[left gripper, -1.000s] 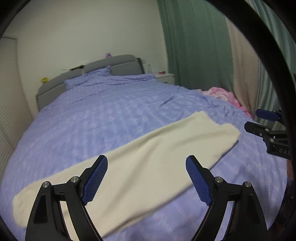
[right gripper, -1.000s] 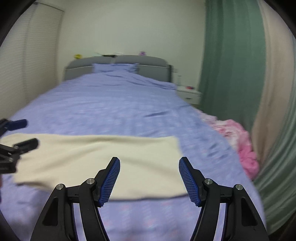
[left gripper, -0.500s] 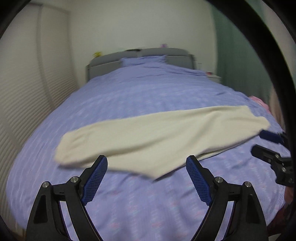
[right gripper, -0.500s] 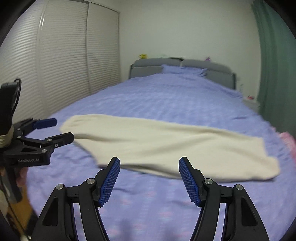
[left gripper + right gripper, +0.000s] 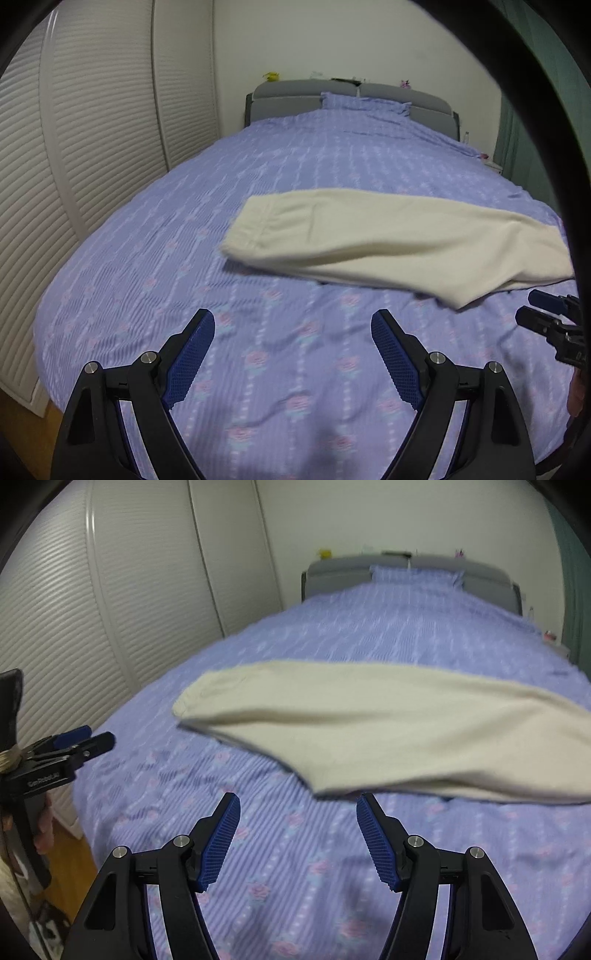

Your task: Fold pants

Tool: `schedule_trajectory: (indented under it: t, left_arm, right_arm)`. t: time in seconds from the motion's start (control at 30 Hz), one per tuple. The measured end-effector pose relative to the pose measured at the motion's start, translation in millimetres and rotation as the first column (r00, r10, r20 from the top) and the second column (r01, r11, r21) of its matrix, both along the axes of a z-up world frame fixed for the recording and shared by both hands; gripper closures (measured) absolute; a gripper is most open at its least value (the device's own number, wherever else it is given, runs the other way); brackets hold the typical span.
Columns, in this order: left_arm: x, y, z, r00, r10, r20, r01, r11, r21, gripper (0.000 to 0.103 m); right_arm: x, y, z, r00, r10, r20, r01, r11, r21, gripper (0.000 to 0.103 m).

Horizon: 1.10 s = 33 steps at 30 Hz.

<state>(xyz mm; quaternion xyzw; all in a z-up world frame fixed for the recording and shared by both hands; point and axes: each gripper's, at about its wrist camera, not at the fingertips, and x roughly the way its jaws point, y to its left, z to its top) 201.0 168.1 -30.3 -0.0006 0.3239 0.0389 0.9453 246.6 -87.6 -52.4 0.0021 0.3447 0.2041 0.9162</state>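
Cream pants (image 5: 388, 240) lie flat across the bed, folded lengthwise into one long strip, waistband end at the left. They also show in the right wrist view (image 5: 388, 731). My left gripper (image 5: 293, 354) is open and empty, above the bedspread short of the pants' near edge. My right gripper (image 5: 297, 834) is open and empty, just short of the pants' near pointed edge. The right gripper shows at the right edge of the left wrist view (image 5: 546, 314). The left gripper shows at the left of the right wrist view (image 5: 74, 746).
The bed has a purple flowered bedspread (image 5: 184, 295) and a grey headboard (image 5: 288, 99) at the far end. White slatted wardrobe doors (image 5: 92, 129) stand along the left side. A green curtain (image 5: 517, 122) hangs at the far right. Wooden floor (image 5: 70, 864) shows below the bed's left corner.
Both grippers have swung left along the bed's foot, so the pants now sit further right in both views. Both stay open and empty. The pants have not moved.
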Motion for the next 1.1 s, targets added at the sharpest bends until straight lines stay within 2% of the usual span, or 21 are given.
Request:
schedule_trajectory:
  t: [0.17, 0.3, 0.4, 0.5, 0.63, 0.7, 0.8, 0.87, 1.0, 1.07, 1.1]
  left_arm:
    - [14.4, 27.1, -15.5, 1.0, 0.017, -0.012, -0.017, 1.0, 0.012, 0.016]
    - [41.1, 47.5, -16.0, 1.0, -0.008, -0.012, 0.009, 0.999, 0.044, 0.016]
    - [63.4, 62.6, -12.7, 0.999, -0.045, -0.004, 0.045, 0.998, 0.051, 0.016]
    - [100.4, 76.7, -6.1, 0.996, -0.09, -0.008, 0.09, 0.996, 0.013, 0.016]
    - [160.0, 97.8, -1.2, 0.992, -0.124, -0.019, 0.121, 0.986, -0.113, 0.018]
    - [187.3, 103.0, -2.8, 0.99, -0.133, -0.035, 0.126, 0.979, -0.16, 0.023]
    - [224.2, 102.6, -12.3, 0.985, -0.149, -0.087, 0.133, 0.976, -0.176, 0.028]
    - [248.8, 104.1, -22.7, 0.979, -0.148, -0.139, 0.115, 0.97, -0.216, 0.03]
    - [273.9, 115.0, -37.5, 0.975, -0.121, -0.187, 0.065, 0.958, -0.278, 0.032]
    - [283.7, 120.2, -47.1, 0.972, -0.108, -0.21, 0.039, 0.951, -0.305, 0.036]
    - [289.2, 123.3, -50.9, 0.969, -0.108, -0.223, 0.032, 0.947, -0.321, 0.044]
  right_arm:
    - [13.4, 22.8, -10.3, 0.999, -0.023, -0.039, 0.022, 1.0, -0.019, 0.037]
    - [27.0, 45.9, -8.6, 0.999, -0.034, -0.028, 0.033, 0.998, -0.05, 0.037]
    - [38.7, 56.4, -3.5, 0.998, -0.052, -0.023, 0.052, 0.998, -0.033, 0.037]
    - [57.3, 74.1, 1.3, 0.999, -0.046, -0.017, 0.046, 0.998, -0.036, 0.037]
    - [83.5, 106.3, 9.8, 1.0, 0.002, 0.011, -0.001, 0.996, -0.085, 0.037]
    - [93.7, 119.1, 12.4, 1.0, 0.016, 0.02, -0.014, 0.995, -0.099, 0.037]
    - [108.4, 130.5, 17.1, 0.999, 0.012, 0.03, -0.009, 0.995, -0.098, 0.037]
    - [121.9, 138.5, 17.5, 1.0, 0.005, 0.022, -0.003, 0.996, -0.091, 0.037]
    - [151.1, 156.0, 17.2, 1.0, 0.013, 0.003, -0.013, 0.994, -0.109, 0.037]
    - [160.2, 160.3, 17.2, 1.0, 0.017, -0.001, -0.017, 0.993, -0.116, 0.037]
    - [161.5, 160.1, 17.5, 1.0, 0.017, 0.0, -0.017, 0.993, -0.117, 0.037]
